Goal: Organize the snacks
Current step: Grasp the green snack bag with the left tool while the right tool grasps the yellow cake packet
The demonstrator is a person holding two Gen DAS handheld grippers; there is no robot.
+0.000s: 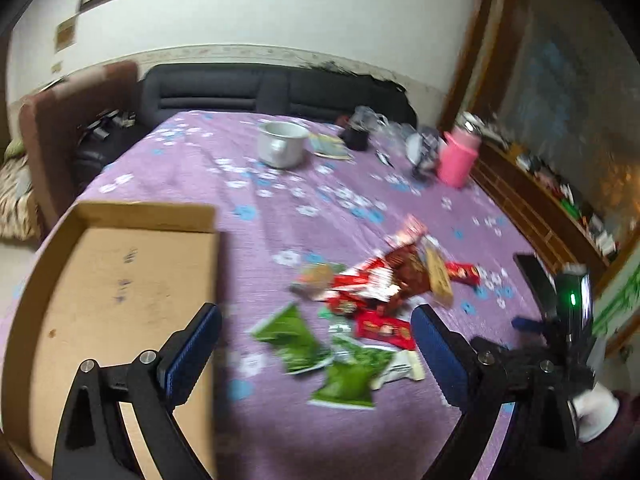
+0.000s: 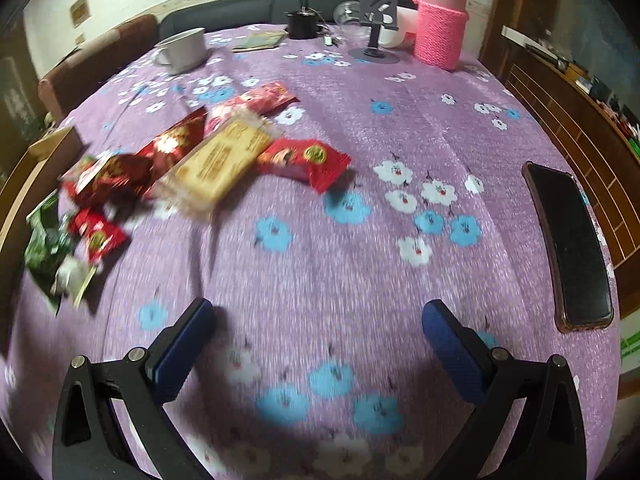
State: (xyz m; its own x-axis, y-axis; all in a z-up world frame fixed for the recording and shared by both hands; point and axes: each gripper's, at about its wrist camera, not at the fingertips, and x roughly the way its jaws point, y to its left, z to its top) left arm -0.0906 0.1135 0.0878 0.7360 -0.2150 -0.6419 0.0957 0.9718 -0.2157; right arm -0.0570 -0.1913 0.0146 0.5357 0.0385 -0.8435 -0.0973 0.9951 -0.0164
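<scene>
A pile of snack packets [image 1: 372,288] lies on the purple flowered tablecloth: red packets, green packets [image 1: 344,376] and a beige biscuit pack [image 2: 216,164]. An open cardboard box [image 1: 120,292] stands empty at the left. My left gripper [image 1: 316,332] is open and empty, above the table between the box and the green packets. My right gripper [image 2: 318,328] is open and empty over bare cloth, to the right of the pile [image 2: 160,160]. The right gripper also shows at the right edge of the left wrist view [image 1: 560,320].
A black phone [image 2: 568,240] lies near the table's right edge. At the far side stand a white mug [image 1: 282,144], a pink flask [image 2: 440,20], a black cup [image 2: 302,24] and a phone stand [image 2: 374,28]. A sofa runs behind the table, a wooden shelf at the right.
</scene>
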